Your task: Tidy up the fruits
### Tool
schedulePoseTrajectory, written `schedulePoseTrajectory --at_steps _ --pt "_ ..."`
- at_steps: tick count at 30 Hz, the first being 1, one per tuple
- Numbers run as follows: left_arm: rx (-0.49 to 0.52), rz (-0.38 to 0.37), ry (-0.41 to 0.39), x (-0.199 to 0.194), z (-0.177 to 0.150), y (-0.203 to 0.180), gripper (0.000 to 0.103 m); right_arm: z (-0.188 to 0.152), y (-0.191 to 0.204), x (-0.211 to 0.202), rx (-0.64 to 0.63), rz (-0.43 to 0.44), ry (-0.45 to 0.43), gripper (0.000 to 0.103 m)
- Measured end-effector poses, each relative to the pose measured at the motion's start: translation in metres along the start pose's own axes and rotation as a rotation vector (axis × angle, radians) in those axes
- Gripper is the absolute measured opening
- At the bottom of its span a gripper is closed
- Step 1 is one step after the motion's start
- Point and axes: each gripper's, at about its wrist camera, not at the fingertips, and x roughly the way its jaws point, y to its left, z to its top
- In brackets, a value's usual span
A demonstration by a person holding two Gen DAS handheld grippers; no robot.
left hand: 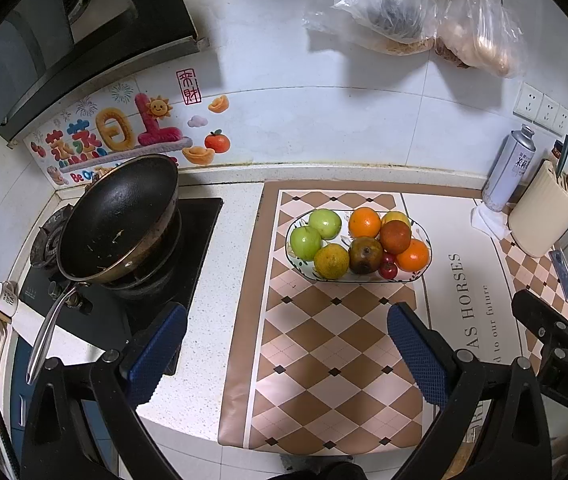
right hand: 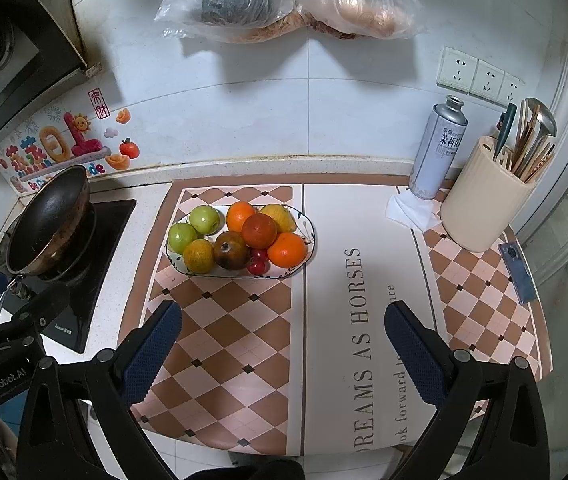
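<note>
An oval patterned plate point(left hand: 424, 232) point(right hand: 308, 226) sits on the checkered mat, piled with fruit: two green apples point(left hand: 306, 242) point(right hand: 182, 237), oranges point(left hand: 364, 222) point(right hand: 287, 250), a dark red orange point(left hand: 395, 237) point(right hand: 259, 230), a brown pear point(left hand: 364, 255) point(right hand: 231, 250), a yellow-green citrus point(left hand: 331, 262) point(right hand: 199, 256), small red fruits point(left hand: 388, 269) point(right hand: 257, 267). My left gripper point(left hand: 288, 344) is open, held back from the plate, nothing between its fingers. My right gripper point(right hand: 284, 344) is open too, also short of the plate, empty.
A black wok point(left hand: 120, 220) point(right hand: 50, 220) sits on the stove at the left. At the right stand a spray can point(left hand: 508, 168) point(right hand: 438, 148), a cream utensil holder point(left hand: 546, 216) point(right hand: 484, 200) and a phone point(right hand: 518, 272). Plastic bags point(left hand: 424, 8) point(right hand: 284, 0) hang on the wall.
</note>
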Motion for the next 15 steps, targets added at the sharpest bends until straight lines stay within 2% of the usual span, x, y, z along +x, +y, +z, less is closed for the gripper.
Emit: schedulePoseTrajectory --at_steps 15 --pt "0.005 -0.007 -0.010 -0.0027 -0.0025 -0.0007 0.103 -0.0020 -0.0038 -0.0019 0.003 -0.003 0.003 0.103"
